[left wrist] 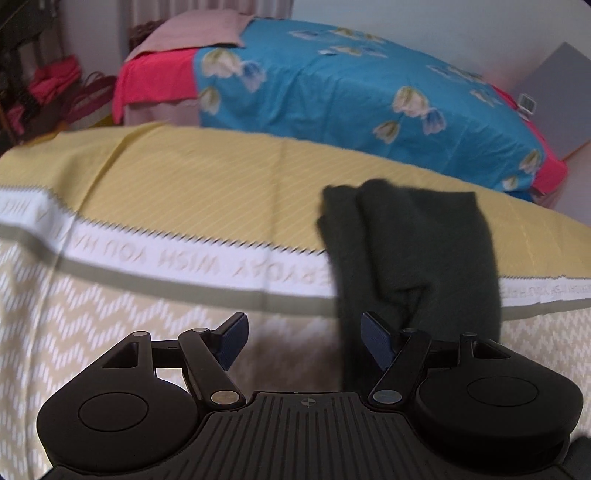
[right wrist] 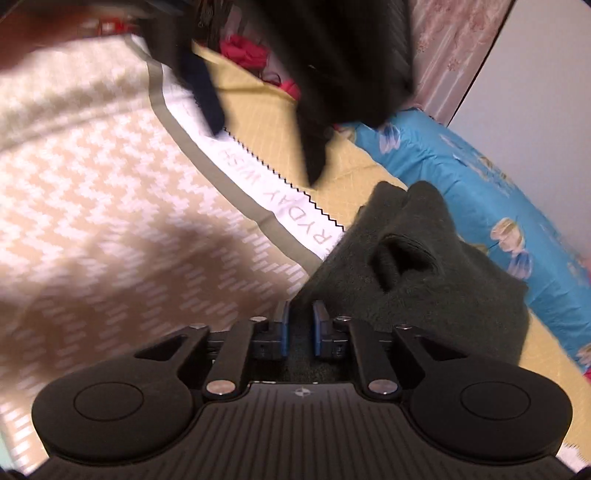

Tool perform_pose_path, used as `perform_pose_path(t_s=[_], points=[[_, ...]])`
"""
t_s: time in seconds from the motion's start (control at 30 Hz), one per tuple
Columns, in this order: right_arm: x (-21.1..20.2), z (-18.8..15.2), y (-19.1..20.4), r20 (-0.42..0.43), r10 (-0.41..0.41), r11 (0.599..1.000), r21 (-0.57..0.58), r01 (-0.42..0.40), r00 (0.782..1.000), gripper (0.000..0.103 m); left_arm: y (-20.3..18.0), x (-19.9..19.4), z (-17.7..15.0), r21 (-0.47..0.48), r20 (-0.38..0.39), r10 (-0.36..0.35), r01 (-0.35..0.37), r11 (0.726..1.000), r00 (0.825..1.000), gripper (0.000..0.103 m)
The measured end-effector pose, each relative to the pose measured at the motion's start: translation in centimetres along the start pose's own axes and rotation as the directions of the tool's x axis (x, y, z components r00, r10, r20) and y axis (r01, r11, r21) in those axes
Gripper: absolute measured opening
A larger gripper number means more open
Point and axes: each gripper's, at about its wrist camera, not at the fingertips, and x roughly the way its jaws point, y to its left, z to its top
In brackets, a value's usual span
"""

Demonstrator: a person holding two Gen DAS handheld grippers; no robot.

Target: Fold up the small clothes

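Observation:
A small dark green knit garment (left wrist: 413, 254) lies in a narrow strip on the yellow and beige patterned cloth (left wrist: 184, 192). In the left wrist view my left gripper (left wrist: 304, 341) is open and empty, with the garment's near end just beside its right finger (left wrist: 376, 343). In the right wrist view my right gripper (right wrist: 301, 328) is shut on the near edge of the same garment (right wrist: 424, 273), which bunches up ahead of it. The left gripper (right wrist: 258, 74) shows blurred at the top of that view.
A bed with a blue floral sheet (left wrist: 351, 92) and red border stands behind the cloth. A pink cloth (left wrist: 195, 33) lies at its head. Red clothes (left wrist: 51, 81) are piled at far left. A grey wall panel (left wrist: 557, 96) is at right.

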Motion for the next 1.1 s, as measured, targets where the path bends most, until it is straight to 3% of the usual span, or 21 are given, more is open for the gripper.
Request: perform_pose_path(t_s=[0.2,0.3,0.4,0.43,0.47,0.57,0.7,0.8,0.9,1.0,1.1], points=[[-5.9,-3.9,-4.6,0.031,0.116,0.981,0.152,-0.119,0.993,0.03,-5.0,1.7,2.5,0.057,0.01,-0.068,0.067,0.996,0.998,0.103],[-7.0,-6.0,-7.8,0.002,0.064,0.966,0.252,-0.063,0.998,0.038,-7.0,4.5,2.9,0.079,-0.016,-0.061,0.062,0.995,0.998,0.103],[-7.1,-7.7,-11.8,-0.029,0.019,0.927,0.376,-0.007,0.999,0.043,-7.2,8.2,2.5,0.102,-0.076,0.016,-0.008,0.995,0.997,0.103],[-7.0,-8.1,-13.0,-0.039,0.02,0.906,0.424,-0.002,0.999,0.049,-6.8,9.1,2.3,0.107,-0.096,0.039,-0.029,0.994,0.995,0.103],[-6.9,-8.6,-14.4,-0.046,0.028,0.878,0.479,-0.003,0.999,0.055,-6.4,9.8,2.1,0.102,-0.11,0.045,-0.033,0.994,0.993,0.103],[-6.3,-10.2,-18.4,-0.024,0.071,0.766,0.642,-0.039,0.997,0.075,-4.0,10.6,1.8,0.023,-0.127,-0.026,0.029,0.999,0.992,0.103],[-4.0,-11.8,-22.9,0.031,0.176,0.585,0.801,-0.13,0.984,0.079,-1.3,12.4,1.7,-0.08,-0.183,-0.182,0.17,0.982,0.966,0.103],[-2.1,-12.5,-25.3,0.088,0.231,0.44,0.878,-0.185,0.969,0.08,0.4,13.5,1.4,-0.163,-0.199,-0.327,0.298,0.941,0.924,0.103],[0.5,-12.8,-26.8,0.158,0.291,0.317,0.915,-0.251,0.944,0.082,1.7,14.6,1.1,-0.235,-0.197,-0.424,0.377,0.896,0.884,0.103],[3.3,-13.0,-27.4,0.206,0.335,0.205,0.937,-0.284,0.92,0.082,2.4,14.7,0.9,-0.259,-0.181,-0.469,0.418,0.871,0.864,0.103],[5.8,-13.3,-27.2,0.231,0.368,0.118,0.949,-0.292,0.901,0.084,2.2,14.8,0.7,-0.254,-0.18,-0.478,0.428,0.867,0.86,0.103]])
